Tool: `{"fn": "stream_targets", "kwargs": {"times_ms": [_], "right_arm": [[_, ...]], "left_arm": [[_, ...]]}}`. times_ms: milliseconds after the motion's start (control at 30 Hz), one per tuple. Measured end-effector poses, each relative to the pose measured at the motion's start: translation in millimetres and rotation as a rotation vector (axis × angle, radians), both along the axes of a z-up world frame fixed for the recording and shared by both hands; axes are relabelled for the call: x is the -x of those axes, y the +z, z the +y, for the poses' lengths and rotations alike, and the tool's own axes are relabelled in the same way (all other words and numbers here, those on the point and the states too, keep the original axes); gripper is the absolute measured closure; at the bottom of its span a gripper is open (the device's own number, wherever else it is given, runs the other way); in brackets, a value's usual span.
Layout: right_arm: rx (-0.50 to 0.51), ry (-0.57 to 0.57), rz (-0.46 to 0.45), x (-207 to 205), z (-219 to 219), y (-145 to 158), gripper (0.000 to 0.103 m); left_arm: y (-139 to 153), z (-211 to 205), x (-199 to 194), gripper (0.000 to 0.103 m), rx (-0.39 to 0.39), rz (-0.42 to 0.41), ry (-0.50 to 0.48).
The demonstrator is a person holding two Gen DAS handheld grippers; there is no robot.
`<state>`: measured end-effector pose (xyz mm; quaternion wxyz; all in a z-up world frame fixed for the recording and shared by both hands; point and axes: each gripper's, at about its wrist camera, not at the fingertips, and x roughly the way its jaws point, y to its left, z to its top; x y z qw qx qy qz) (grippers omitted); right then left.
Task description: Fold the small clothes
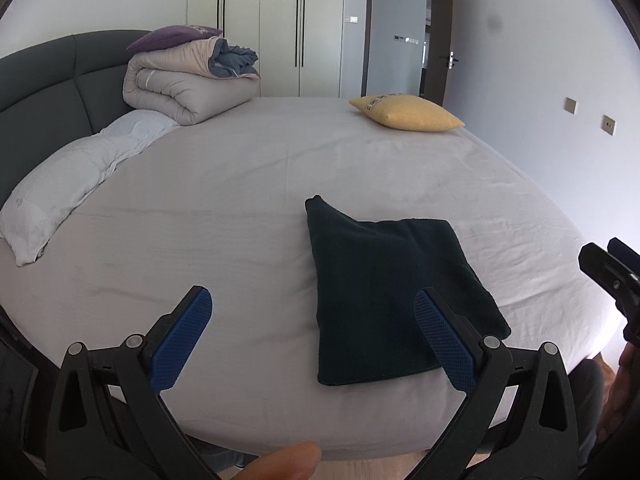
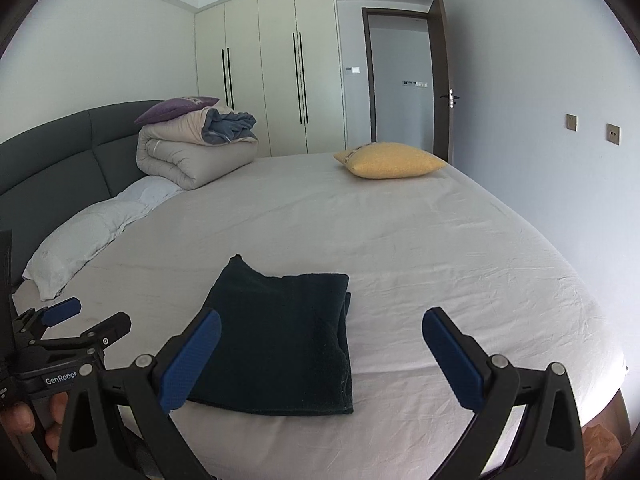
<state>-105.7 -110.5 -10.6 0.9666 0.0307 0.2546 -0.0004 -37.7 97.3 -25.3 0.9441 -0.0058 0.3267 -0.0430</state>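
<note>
While both jaws gape empty over the folded dark cloth point(image 1: 396, 300): its stacked right-edge layers only in the right-wrist view.

Bare sheet is left all around the folded dark cloth point(image 2: 280, 340) near the bed's point(image 2: 440, 248) front edge; obstacles are confined to the far corners: rolled duvet point(image 2: 192, 152), yellow pillow point(image 2: 390, 160)

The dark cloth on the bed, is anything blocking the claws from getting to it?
No, nothing visible does. The folded dark cloth lies alone on the bed sheet, just ahead of the open left claw and open right claw. The yellow pillow sits far behind.
</note>
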Motion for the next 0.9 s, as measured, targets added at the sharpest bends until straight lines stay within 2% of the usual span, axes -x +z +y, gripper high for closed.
{"fn": "stream_targets", "kwargs": {"times_ms": [133,433,700,900], "right_arm": [[0.032,-0.003,0.058,-6.8,6.0,-11.2,0.000],[0.027,-0.018,0.130,-12.2,8.6,-22.4,0.000],[0.055,-0.005,0.120,-10.3,17.5,-22.0,0.000],[0.033,-0.003,0.133,-11.9,15.6,-25.0,0.000]], "left_arm": [[-5.1,6.4,-8.6,0.000,0.016,0.035,0.011],[-16.9,-2.7,-10.3,0.000,-0.014,0.073,0.007],[-19.5,-5.1,-13.9,0.000,-0.001,0.081,0.000],[-22.5,-8.4,-16.6,0.000,-0.005,0.083,0.003]]}}
